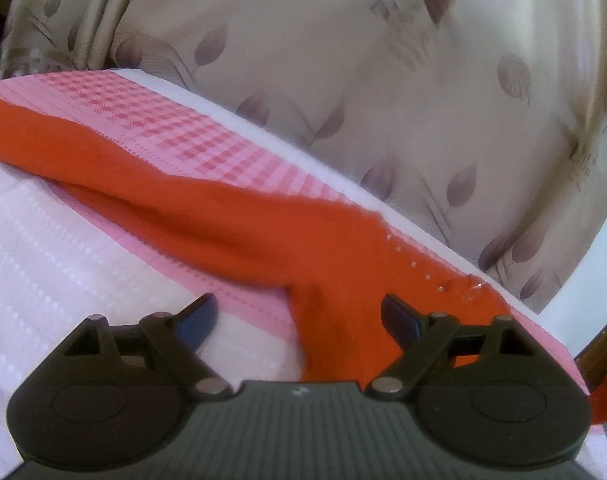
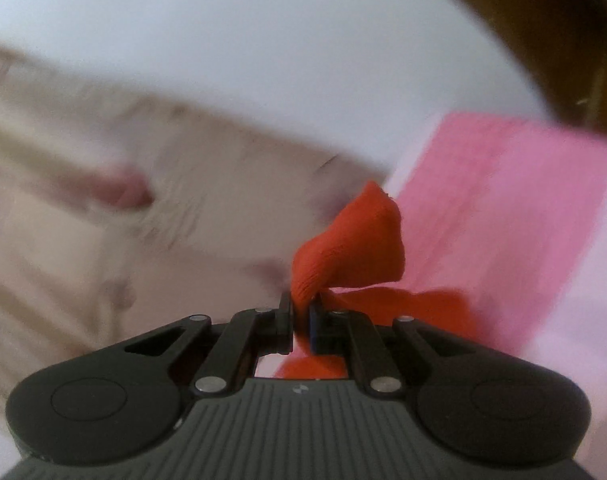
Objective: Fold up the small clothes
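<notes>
Beige leaf-print curtain (image 1: 383, 92) fills the bkgd, with a dark wood edge (image 1: 595, 360) at right. In front lies a pink-and-white checked cloth (image 1: 175, 128) over the work surface. An orange garment (image 1: 207, 216) stretches across it toward the left gripper (image 1: 299, 316), whose jaws stand wide, fabric lying between them. Right gripper (image 2: 301, 314) is pinched narrow on a bunched orange corner. Right view is badly blurred; the pale mass at left is probably the curtain.
</notes>
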Motion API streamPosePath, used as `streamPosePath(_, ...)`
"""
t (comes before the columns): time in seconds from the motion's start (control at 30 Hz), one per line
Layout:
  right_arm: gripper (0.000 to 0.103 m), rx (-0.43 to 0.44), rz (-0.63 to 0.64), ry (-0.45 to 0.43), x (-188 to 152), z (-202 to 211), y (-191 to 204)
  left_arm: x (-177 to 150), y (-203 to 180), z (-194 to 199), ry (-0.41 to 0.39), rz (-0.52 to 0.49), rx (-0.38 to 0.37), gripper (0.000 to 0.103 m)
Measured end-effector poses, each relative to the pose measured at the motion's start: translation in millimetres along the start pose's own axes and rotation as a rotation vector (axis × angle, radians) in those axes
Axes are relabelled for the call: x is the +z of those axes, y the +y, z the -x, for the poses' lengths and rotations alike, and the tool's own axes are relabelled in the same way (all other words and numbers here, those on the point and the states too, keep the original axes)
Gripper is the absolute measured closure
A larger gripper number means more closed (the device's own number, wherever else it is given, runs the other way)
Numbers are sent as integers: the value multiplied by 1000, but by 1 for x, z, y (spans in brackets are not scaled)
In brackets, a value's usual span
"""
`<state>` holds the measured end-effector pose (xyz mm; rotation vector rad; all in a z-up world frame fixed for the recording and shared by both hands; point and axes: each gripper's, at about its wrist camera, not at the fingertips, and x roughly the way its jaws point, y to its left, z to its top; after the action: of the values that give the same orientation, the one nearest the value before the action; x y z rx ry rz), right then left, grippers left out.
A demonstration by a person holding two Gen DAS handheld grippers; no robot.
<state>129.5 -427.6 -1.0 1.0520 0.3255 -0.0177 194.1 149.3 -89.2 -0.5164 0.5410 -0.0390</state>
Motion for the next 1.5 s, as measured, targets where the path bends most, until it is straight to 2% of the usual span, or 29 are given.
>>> streamPosePath(0.33,90,226,-57,159,-102,-101,92,0,6,3,-32,56,1,14)
streamPosePath(0.53,88,293,-16,269,-174,-159,120,2,14,5,-57,113,8,14)
streamPosePath(0.67,88,265,-3,327,-214,-190,119,3,15,6,-57,118,0,14)
streamPosePath(0.97,86,196,45,422,-267,-235,115,4,19,7,-61,147,-18,14)
streamPosePath(1.13,83,126,214,479,-294,-256,126,5,20,7,-60,155,-25,13)
streamPosePath(1.17,80,125,246,494,-299,-258,127,5,21,8,-61,156,-25,13)
streamPosePath(1.2,64,132,267,513,-303,-258,127,5,21,8,-60,157,-26,13)
streamPosePath(1.23,44,142,282,530,-307,-259,128,5,21,8,-60,157,-27,13)
streamPosePath(1.3,24,192,312,531,-310,-252,135,5,21,8,-60,156,-26,13)
streamPosePath(1.4,11,273,359,492,-298,-231,148,5,21,8,-59,155,-24,13)
streamPosePath(1.5,6,362,321,466,-270,-201,153,5,20,8,-59,154,-22,13)
